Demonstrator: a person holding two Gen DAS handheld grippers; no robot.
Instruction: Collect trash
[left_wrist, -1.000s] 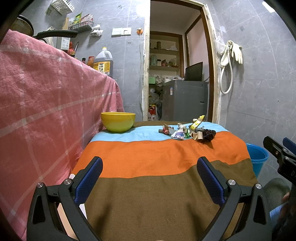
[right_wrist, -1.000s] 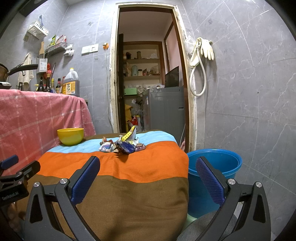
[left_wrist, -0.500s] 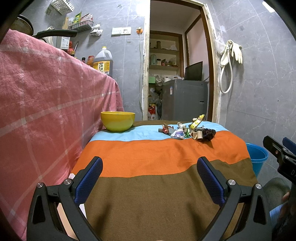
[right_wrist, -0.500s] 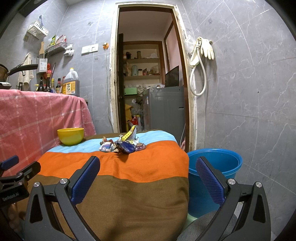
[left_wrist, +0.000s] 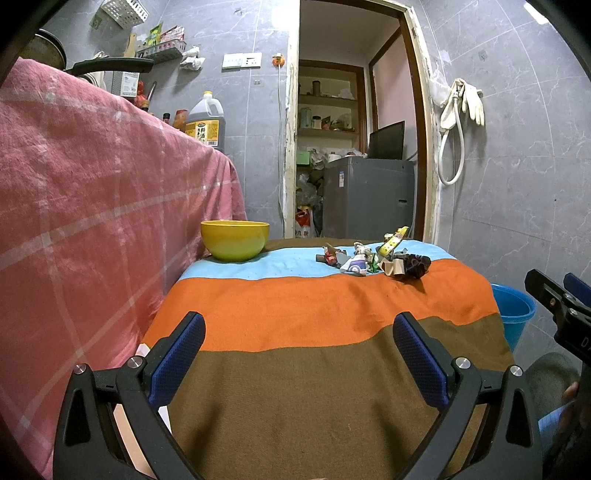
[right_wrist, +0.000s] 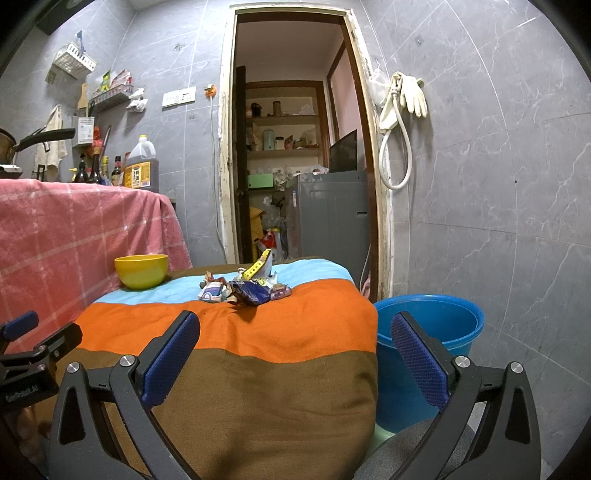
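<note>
A small heap of crumpled wrappers (left_wrist: 373, 258) (right_wrist: 245, 286) lies at the far end of the striped cloth, where the blue band meets the orange one. A blue bucket (right_wrist: 430, 332) (left_wrist: 513, 310) stands on the floor to the right of the table. My left gripper (left_wrist: 298, 349) hangs open over the brown near end of the cloth, well short of the heap. At the table's near right corner my right gripper (right_wrist: 295, 350) is open too, with nothing between its fingers. Its tip (left_wrist: 554, 295) shows at the right edge of the left wrist view.
A yellow bowl (left_wrist: 234, 240) (right_wrist: 141, 270) sits at the far left of the table (left_wrist: 303, 369). A counter draped in pink checked cloth (left_wrist: 92, 206) rises along the left side. Behind the table, an open doorway (right_wrist: 291, 147) shows a grey appliance and shelves.
</note>
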